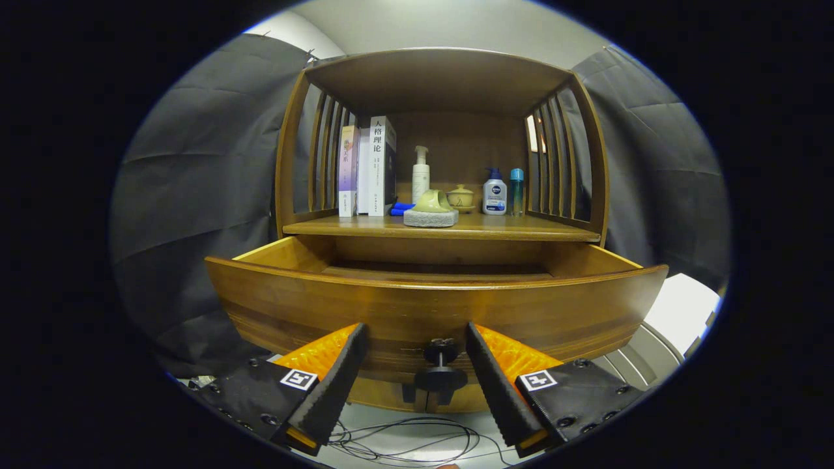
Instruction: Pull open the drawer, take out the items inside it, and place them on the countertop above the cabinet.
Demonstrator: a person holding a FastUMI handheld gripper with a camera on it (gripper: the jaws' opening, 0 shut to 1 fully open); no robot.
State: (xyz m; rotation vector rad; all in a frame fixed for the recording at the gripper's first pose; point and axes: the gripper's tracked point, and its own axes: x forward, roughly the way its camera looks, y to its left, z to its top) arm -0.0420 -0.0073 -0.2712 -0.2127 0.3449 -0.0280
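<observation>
My claw (414,384) stands spread open, its two fingers on either side of the small dark round knob (441,365) on the curved front of the brown wooden drawer (430,306), touching nothing. The drawer is pulled well out of the cabinet, so I judge the pull done — the job now is to let go cleanly and reach inside. From here the high front panel hides the drawer's floor, so I cannot tell what lies in it. To do this well I should back straight off the knob, rise above the front rim, then tip down to look in. The wooden counter (502,228) above already carries upright books (368,166), a white pump bottle (421,172) and a pale green ornament on a grey stone base (430,210) — the bare strip to the right of the base looks the safest landing room.
</observation>
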